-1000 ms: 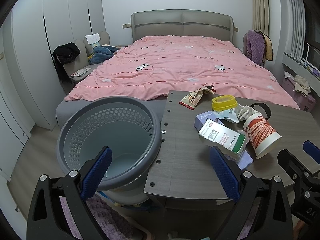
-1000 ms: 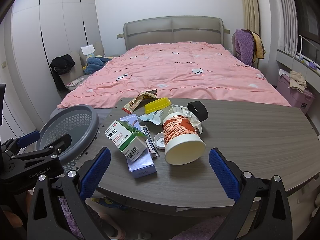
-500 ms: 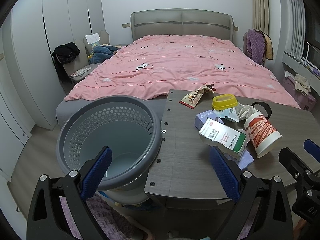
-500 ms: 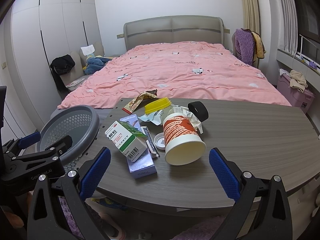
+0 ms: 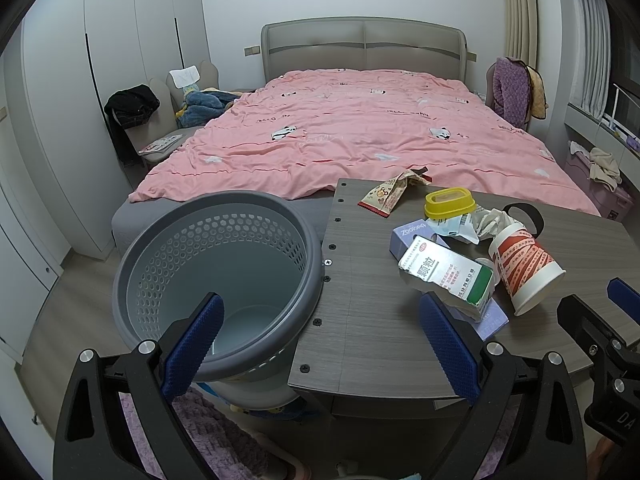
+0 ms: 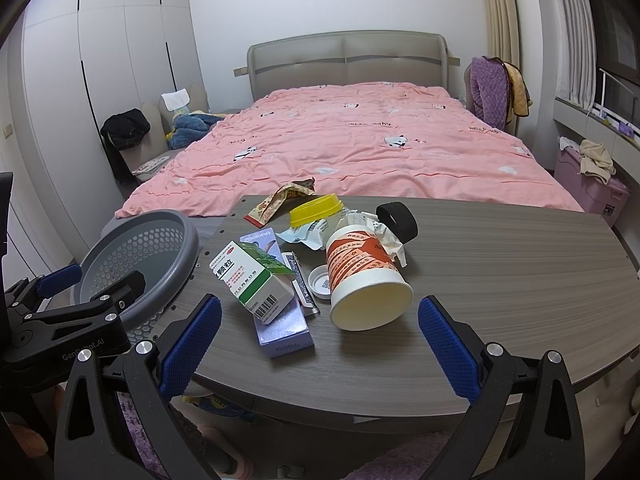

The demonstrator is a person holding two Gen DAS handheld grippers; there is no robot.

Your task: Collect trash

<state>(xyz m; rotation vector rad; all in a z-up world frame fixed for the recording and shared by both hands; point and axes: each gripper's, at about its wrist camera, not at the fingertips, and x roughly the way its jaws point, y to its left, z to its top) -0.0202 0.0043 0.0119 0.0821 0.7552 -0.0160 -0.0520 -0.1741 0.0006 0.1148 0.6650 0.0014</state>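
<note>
A heap of trash lies on the grey wooden table (image 6: pixel 500 280): a tipped paper cup (image 6: pixel 366 280) with red print, a white and green medicine box (image 6: pixel 254 280), a lilac box (image 6: pixel 282 330), a yellow lid (image 6: pixel 316 210), a snack wrapper (image 6: pixel 276 200), crumpled paper (image 6: pixel 384 232) and a black band (image 6: pixel 398 220). An empty grey perforated basket (image 5: pixel 216 276) stands at the table's left edge. My left gripper (image 5: pixel 320 344) is open, low between basket and table. My right gripper (image 6: pixel 320 344) is open, just in front of the cup and boxes.
A bed with a pink cover (image 6: pixel 360 148) lies behind the table. Chairs with clothes (image 5: pixel 132 108) stand at the left by white wardrobes. A pink storage box (image 6: pixel 592 192) sits at the right. A purple rug (image 5: pixel 208 440) lies under the table's front.
Both grippers have barely moved. In the left wrist view the trash has drifted a little to the right. Both stay open.
</note>
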